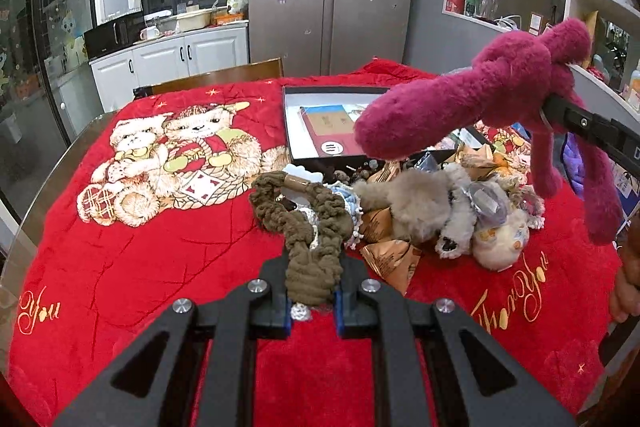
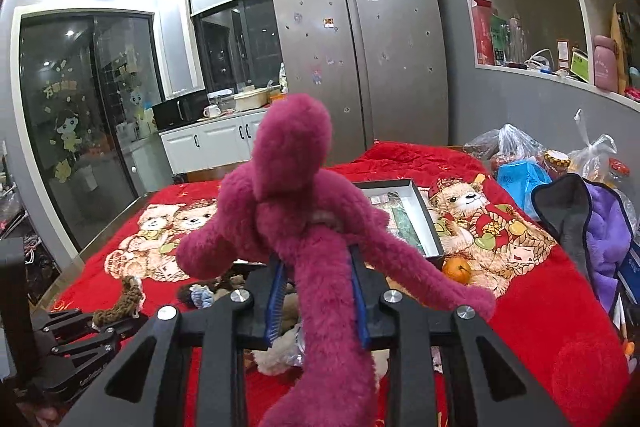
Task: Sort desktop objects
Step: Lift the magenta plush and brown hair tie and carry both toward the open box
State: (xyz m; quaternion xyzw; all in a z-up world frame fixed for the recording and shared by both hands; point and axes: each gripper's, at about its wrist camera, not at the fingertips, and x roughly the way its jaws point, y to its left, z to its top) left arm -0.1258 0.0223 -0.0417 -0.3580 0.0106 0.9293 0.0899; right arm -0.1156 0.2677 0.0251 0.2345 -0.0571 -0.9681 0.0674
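Magenta plush toy (image 2: pixel 304 227), long-limbed, clamped by right gripper (image 2: pixel 318 301); left gripper (image 1: pixel 313 301) pinches olive scrunchie (image 1: pixel 308 227).

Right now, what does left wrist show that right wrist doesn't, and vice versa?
Only the left wrist view: the grey plush toy in full, beside tan wrapped packets.
Only the right wrist view: an orange, plastic bags, a purple cloth.
Both: the left gripper shut on the brown scrunchie, the right gripper shut on the magenta plush, the open box, the red blanket.
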